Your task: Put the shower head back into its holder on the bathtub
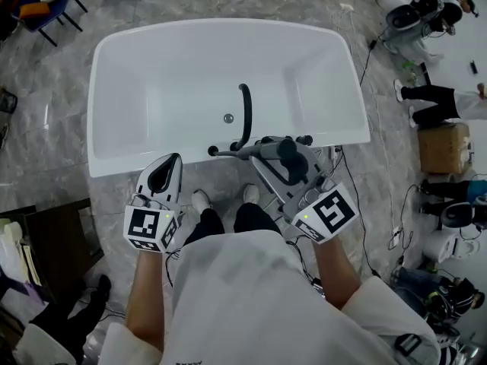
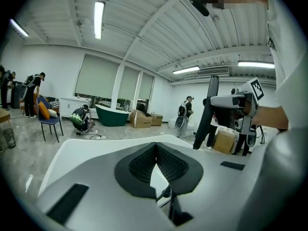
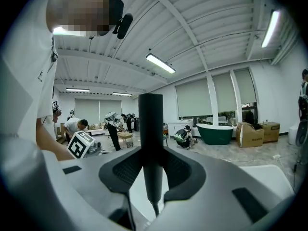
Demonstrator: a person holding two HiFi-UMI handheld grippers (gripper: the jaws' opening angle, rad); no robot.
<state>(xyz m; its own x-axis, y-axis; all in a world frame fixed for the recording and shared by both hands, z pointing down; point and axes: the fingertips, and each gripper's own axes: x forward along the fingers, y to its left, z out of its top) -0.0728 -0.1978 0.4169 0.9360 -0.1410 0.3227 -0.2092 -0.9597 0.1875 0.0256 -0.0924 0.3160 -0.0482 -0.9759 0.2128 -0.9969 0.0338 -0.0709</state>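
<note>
A white bathtub lies below me in the head view. On its near rim sits a black tap fitting, from which a curved black pipe runs up over the basin. My right gripper hangs over the near rim just right of that fitting, shut on the black stick-shaped shower head. In the right gripper view the shower head stands upright between the pads. My left gripper hovers at the near rim further left, shut with nothing in it; its pads meet.
Several people stand or crouch around the room. A cardboard box and cables lie on the marble floor right of the tub. A blue chair stands at the top left. Dark furniture sits at the lower left.
</note>
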